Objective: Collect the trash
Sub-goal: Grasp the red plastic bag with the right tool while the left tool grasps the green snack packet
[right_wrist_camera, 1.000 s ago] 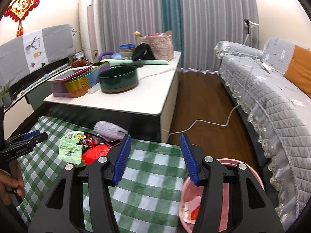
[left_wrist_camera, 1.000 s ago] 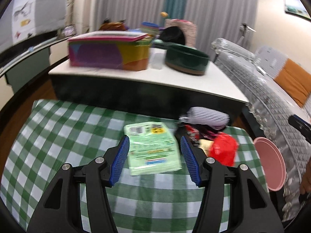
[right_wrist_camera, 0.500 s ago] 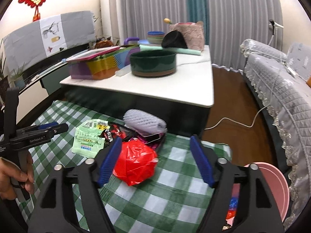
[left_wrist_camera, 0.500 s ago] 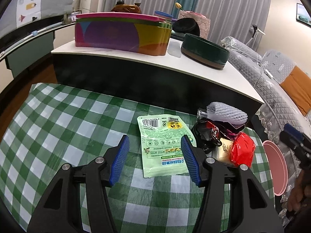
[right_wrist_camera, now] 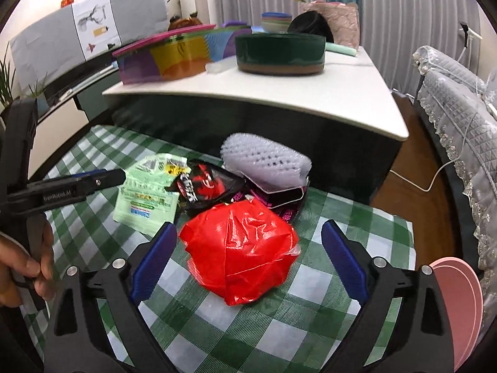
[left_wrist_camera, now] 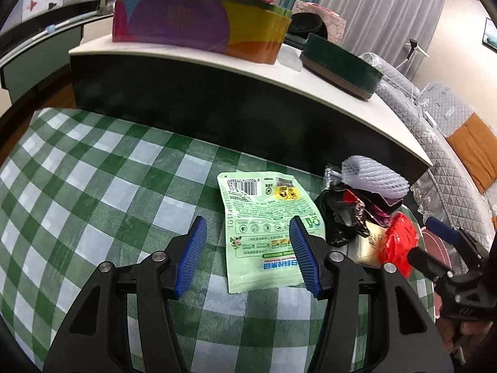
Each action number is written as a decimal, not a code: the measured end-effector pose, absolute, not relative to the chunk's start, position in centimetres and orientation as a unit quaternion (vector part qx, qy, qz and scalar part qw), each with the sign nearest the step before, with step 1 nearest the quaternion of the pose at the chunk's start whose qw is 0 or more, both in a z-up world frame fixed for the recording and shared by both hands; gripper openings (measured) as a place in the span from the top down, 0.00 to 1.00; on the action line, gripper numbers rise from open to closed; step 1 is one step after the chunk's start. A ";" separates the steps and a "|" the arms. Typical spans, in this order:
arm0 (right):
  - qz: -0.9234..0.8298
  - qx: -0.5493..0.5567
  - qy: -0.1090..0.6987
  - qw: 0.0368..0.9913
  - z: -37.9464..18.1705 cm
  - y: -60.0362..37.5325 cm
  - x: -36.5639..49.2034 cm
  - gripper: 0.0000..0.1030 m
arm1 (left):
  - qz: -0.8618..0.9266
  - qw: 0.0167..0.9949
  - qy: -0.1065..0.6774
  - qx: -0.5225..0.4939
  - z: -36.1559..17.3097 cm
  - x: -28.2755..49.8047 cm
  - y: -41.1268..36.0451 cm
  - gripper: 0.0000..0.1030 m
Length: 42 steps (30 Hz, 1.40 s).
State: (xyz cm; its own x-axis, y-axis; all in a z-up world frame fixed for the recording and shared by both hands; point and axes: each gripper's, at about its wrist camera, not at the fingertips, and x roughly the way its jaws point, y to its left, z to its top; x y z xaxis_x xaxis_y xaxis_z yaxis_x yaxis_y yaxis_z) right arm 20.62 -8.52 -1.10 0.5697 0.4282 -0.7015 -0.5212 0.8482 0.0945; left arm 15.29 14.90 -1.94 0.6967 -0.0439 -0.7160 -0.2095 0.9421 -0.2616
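A pile of trash lies on the green checked tablecloth (left_wrist_camera: 93,217). It holds a flat pale green packet (left_wrist_camera: 264,217), a crumpled red plastic bag (right_wrist_camera: 239,248), a black-and-red snack wrapper (right_wrist_camera: 202,186) and a white foam net (right_wrist_camera: 267,161). My left gripper (left_wrist_camera: 247,225) is open just above the green packet, its right finger over the packet's right edge. My right gripper (right_wrist_camera: 248,227) has its jaws opening wide. The red bag sits between them with neither pad touching it. The left gripper (right_wrist_camera: 93,181) also shows in the right wrist view, held by a hand.
A pink bin (right_wrist_camera: 459,304) stands off the cloth's right edge. Behind the cloth is a white-topped low table (right_wrist_camera: 341,105) with a colourful box (right_wrist_camera: 174,59) and a dark green round tin (right_wrist_camera: 279,52). A grey-covered sofa (right_wrist_camera: 459,99) runs along the right, and a white cable lies on the floor.
Both grippers came down and closer to the trash. The right one swung from over the pink bin to the red bag, and its jaws spread much wider. The left jaws kept their width.
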 end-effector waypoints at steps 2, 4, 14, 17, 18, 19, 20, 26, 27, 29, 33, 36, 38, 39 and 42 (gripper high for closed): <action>0.269 -0.061 0.388 0.880 -1.6 -8.3 21.0 0.10 | 0.045 0.903 0.392 -0.172 -2.4 15.7 15.2 0.47; 0.270 -0.065 0.395 0.876 -2.0 -8.1 21.2 0.10 | 0.046 0.901 0.394 -0.177 -2.7 15.9 15.4 0.47; 0.277 -0.081 0.410 0.865 -3.0 -7.3 21.8 0.10 | 0.013 0.888 0.417 -0.193 -4.3 17.5 15.1 0.46; 0.278 -0.082 0.414 0.863 -3.1 -7.2 21.9 0.10 | 0.004 0.889 0.417 -0.189 -4.3 17.6 14.6 0.46; 0.278 -0.082 0.416 0.862 -3.2 -7.2 21.9 0.10 | 0.003 0.890 0.416 -0.188 -4.2 17.6 14.5 0.46; 0.278 -0.082 0.417 0.862 -3.2 -7.2 22.0 0.10 | 0.000 0.891 0.415 -0.185 -4.1 17.7 14.3 0.47; 0.277 -0.081 0.418 0.861 -3.2 -7.3 22.0 0.11 | -0.003 0.892 0.415 -0.181 -4.0 17.7 14.0 0.48; 0.280 -0.079 0.424 0.858 -3.1 -7.5 21.9 0.29 | -0.007 0.899 0.410 -0.153 -2.6 17.4 12.9 0.65; 0.281 -0.078 0.424 0.857 -3.0 -7.5 21.8 0.31 | -0.008 0.900 0.408 -0.150 -2.3 17.3 12.7 0.70; 0.284 -0.075 0.427 0.855 -2.9 -7.7 21.7 0.43 | -0.011 0.903 0.405 -0.143 -1.6 17.0 12.5 0.73; 0.290 -0.079 0.428 0.852 -2.5 -8.0 21.0 0.56 | -0.019 0.908 0.397 -0.130 -0.5 16.4 11.7 0.86; 0.294 -0.079 0.426 0.852 -2.1 -8.5 20.3 0.58 | -0.024 0.912 0.391 -0.123 0.2 15.8 11.6 0.91; 0.296 -0.077 0.422 0.854 -1.8 -9.0 19.8 0.58 | -0.028 0.915 0.387 -0.115 0.9 15.3 11.1 0.93; 0.295 -0.075 0.419 0.855 -1.6 -9.3 19.6 0.58 | -0.029 0.916 0.385 -0.111 1.1 15.1 10.8 0.94; 0.293 -0.071 0.410 0.861 -0.9 -10.2 19.0 0.59 | -0.033 0.922 0.375 -0.094 2.2 14.6 9.8 0.98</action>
